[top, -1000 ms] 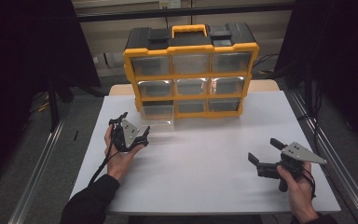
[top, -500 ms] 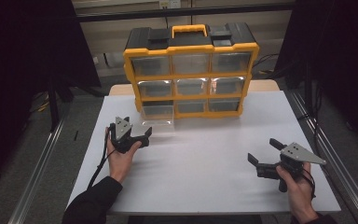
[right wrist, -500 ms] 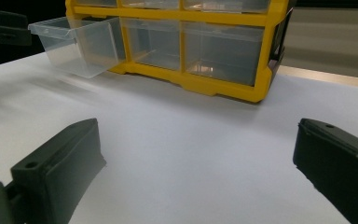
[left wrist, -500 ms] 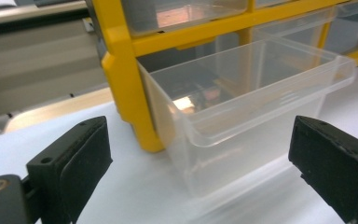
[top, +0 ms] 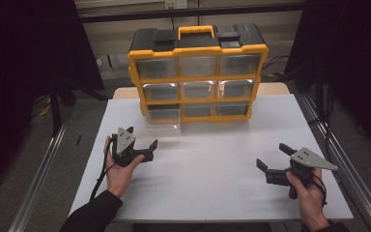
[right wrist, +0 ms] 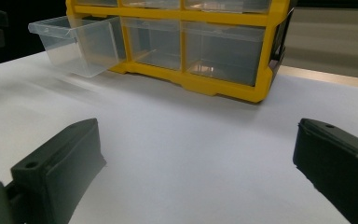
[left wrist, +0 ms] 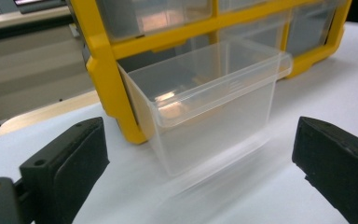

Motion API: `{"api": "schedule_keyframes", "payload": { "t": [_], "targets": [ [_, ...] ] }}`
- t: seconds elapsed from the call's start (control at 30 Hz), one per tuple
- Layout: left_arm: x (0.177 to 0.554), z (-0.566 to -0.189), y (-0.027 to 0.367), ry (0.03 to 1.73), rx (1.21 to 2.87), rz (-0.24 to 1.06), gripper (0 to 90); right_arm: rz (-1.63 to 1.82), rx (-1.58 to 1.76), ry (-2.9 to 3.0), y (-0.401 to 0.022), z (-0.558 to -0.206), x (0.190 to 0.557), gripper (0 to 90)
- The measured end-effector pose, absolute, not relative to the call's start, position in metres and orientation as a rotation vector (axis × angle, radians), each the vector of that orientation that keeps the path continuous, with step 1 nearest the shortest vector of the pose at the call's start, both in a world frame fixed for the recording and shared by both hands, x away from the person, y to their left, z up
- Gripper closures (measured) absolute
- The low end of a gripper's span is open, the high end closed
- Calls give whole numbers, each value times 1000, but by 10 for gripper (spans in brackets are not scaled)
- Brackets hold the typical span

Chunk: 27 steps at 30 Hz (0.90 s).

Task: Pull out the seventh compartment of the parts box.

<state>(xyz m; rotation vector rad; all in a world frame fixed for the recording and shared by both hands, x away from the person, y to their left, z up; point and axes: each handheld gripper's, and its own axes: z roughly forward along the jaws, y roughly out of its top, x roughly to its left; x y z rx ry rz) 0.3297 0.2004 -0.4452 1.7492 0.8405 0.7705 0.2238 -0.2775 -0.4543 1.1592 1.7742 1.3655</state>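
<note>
A yellow organiser (top: 198, 50) with clear drawers stands at the back of the white table (top: 212, 164). Its bottom-left clear drawer (top: 163, 120) is pulled partly out and looks empty. My left gripper (top: 141, 137) hovers just in front of that drawer, apart from it. Its jaws have just been opening and stand open with nothing between them. In the left gripper view the drawer (left wrist: 205, 107) sits beyond the black jaws. My right gripper (top: 271, 155) rests open at the front right, far from the organiser (right wrist: 214, 86).
The table's front and middle are bare white surface. A metal rail (top: 38, 193) runs along the left side, and another rail (top: 352, 179) along the right. Dark curtains hang on both sides.
The left hand has turned and drawn slightly back from the pulled-out drawer. The right hand has kept still.
</note>
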Motion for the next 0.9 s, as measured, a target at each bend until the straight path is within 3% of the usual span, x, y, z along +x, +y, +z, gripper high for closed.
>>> {"api": "schedule_keyframes", "payload": {
  "t": [0.2, 0.23, 0.9],
  "targets": [
    [320, -445, 208, 885, 1738, 796, 44, 1364, 1162, 1774, -277, -454, 224, 7],
    [318, -446, 211, 891, 1729, 787, 94, 1364, 1162, 1773, -277, -454, 223, 7],
    [281, -437, 233, 872, 1649, 727, 36, 1363, 1163, 1770, -277, -454, 224, 7]
  ]
}}
